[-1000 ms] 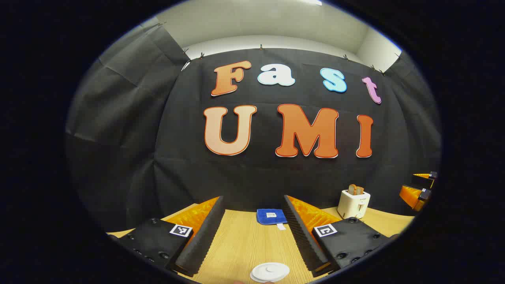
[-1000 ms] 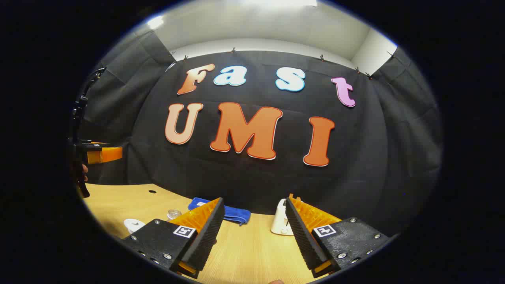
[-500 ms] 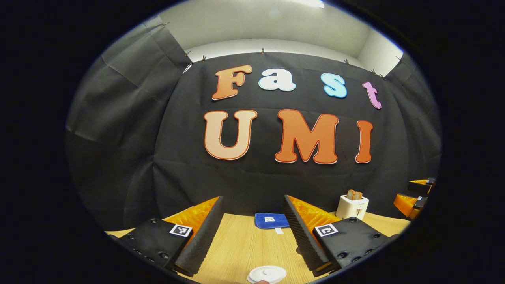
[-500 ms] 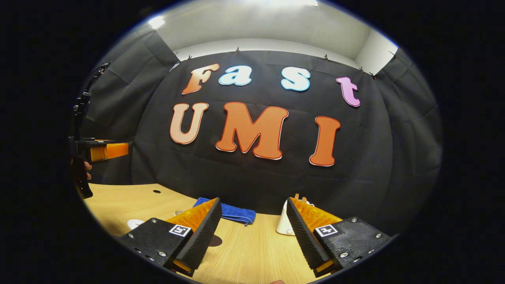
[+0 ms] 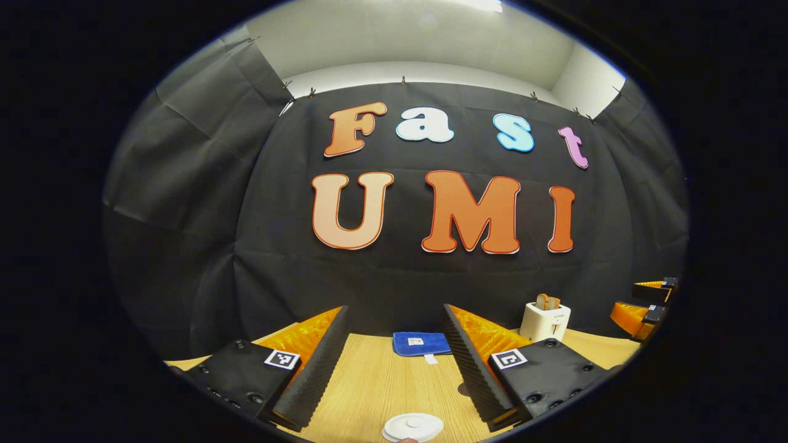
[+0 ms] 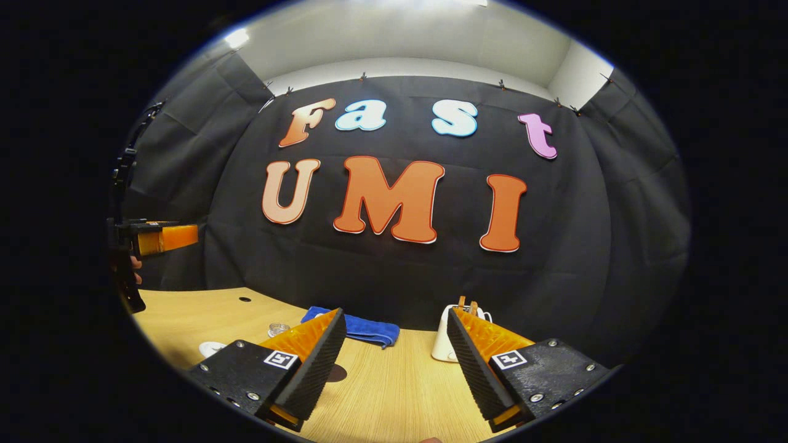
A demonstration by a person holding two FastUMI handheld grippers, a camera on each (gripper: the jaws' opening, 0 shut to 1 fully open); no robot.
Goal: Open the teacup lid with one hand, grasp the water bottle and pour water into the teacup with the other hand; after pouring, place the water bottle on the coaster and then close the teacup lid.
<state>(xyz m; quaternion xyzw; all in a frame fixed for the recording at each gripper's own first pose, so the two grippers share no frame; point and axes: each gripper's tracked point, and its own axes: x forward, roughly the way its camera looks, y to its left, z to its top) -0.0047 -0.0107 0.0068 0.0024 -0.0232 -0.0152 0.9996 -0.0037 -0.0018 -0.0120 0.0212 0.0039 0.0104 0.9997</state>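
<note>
Your left hand-held gripper [image 5: 394, 363] hangs released above the round white teacup lid [image 5: 413, 426] on the light wooden surface [image 5: 381, 381]; your right hand-held gripper [image 6: 394, 363] is released too.

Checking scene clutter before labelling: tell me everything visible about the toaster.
The toaster is a small cream-white box, plastic by the look, standing upright on the wooden table near the black cloth wall. Two brown slices of toast stick up from its top. It stands right of the blue cloth, apart from it. In the right gripper view, the right tool's finger partly hides it. Nothing grips it.
</note>
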